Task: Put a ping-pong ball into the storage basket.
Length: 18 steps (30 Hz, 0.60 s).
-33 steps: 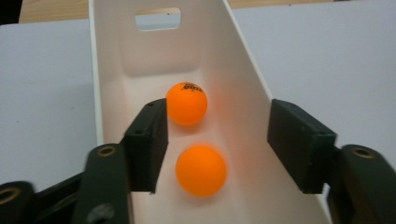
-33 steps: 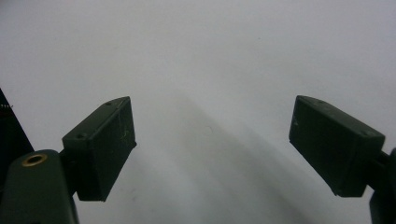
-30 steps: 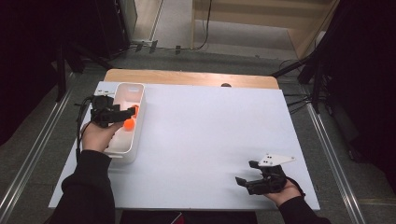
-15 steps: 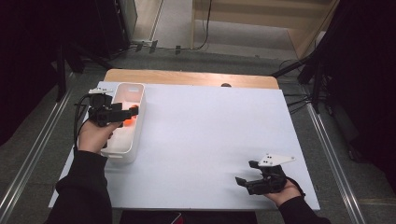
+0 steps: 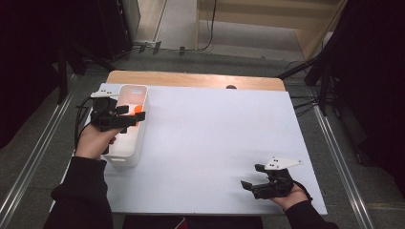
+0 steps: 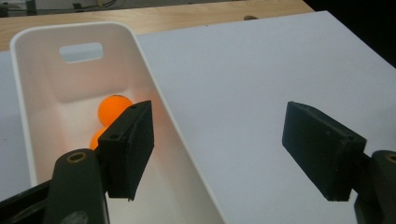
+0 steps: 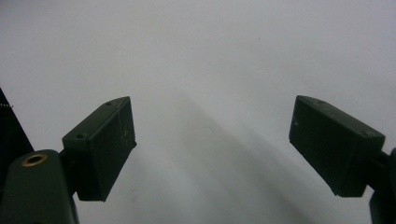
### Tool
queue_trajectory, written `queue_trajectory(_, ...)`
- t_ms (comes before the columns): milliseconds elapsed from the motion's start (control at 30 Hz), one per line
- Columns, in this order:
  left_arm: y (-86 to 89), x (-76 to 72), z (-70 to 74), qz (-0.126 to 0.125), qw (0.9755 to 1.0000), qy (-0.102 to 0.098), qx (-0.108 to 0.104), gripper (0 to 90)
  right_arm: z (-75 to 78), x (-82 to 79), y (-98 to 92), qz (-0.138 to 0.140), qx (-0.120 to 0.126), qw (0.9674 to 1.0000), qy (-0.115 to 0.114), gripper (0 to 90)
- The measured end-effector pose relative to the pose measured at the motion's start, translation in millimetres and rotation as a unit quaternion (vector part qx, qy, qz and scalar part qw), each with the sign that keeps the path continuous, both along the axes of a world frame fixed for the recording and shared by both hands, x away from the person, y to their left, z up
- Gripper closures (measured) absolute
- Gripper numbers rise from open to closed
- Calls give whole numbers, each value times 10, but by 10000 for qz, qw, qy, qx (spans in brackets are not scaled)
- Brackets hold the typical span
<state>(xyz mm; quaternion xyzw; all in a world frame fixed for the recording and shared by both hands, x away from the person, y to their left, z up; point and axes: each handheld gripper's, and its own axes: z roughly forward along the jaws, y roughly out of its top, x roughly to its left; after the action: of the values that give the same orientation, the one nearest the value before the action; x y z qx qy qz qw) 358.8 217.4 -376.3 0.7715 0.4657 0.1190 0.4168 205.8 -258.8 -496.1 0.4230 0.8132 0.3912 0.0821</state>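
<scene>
Left gripper view shows two orange balls [image 6: 113, 108] lying in the white bin [image 6: 154, 100] at the frame's upper left. Left gripper [image 6: 217, 154], jaws just opened and empty, straddles the bin's wall; it should rise straight to clear the rim. Right gripper [image 5: 252, 177] rests spread at lower right

smooth matt white plastic bin [image 6: 154, 116], glossy orange balls [image 6: 113, 108], matt white tabletop [image 5: 215, 138], wooden table edge [image 5: 191, 79].

Two orange balls [image 6: 113, 108] touching, inside white bin [image 6: 154, 100]
</scene>
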Motion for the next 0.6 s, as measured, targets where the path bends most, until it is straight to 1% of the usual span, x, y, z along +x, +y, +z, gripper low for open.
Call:
queue_trajectory(67,-14,-23,1,-50,10000,-16,62,253,2,-3,0,-10,5,10000,13,129)
queue_trajectory(100,-21,-33,-3,-74,10000,-29,23,253,3,-3,-1,-11,6,10000,5,129)
queue_trajectory(133,-21,-44,3,-112,9999,-18,46,253,3,-4,-1,-13,8,10000,7,129)
queue_trajectory(233,-25,-70,-1,-193,9998,-38,-97,253,4,-4,2,-2,11,10000,5,129)
queue_trajectory(333,-30,-89,-25,-331,9992,57,-207,253,3,-4,3,0,11,10000,7,129)
queue_trajectory(433,-39,-111,-40,-394,9990,116,-199,253,4,-6,5,-6,11,10000,11,129)
queue_trajectory(467,-44,-120,-45,-382,9991,86,-187,253,4,-6,6,-1,16,10000,12,129)
queue_trajectory(500,-48,-131,-45,-393,9990,98,-174,253,4,-5,6,-5,13,10000,11,129)
queue_trajectory(567,-60,-153,-51,-451,9988,74,-189,253,2,-4,6,-1,17,10000,19,129)
queue_trajectory(600,-67,-165,-54,-508,9986,75,-160,253,0,-2,5,2,9,10000,17,129)
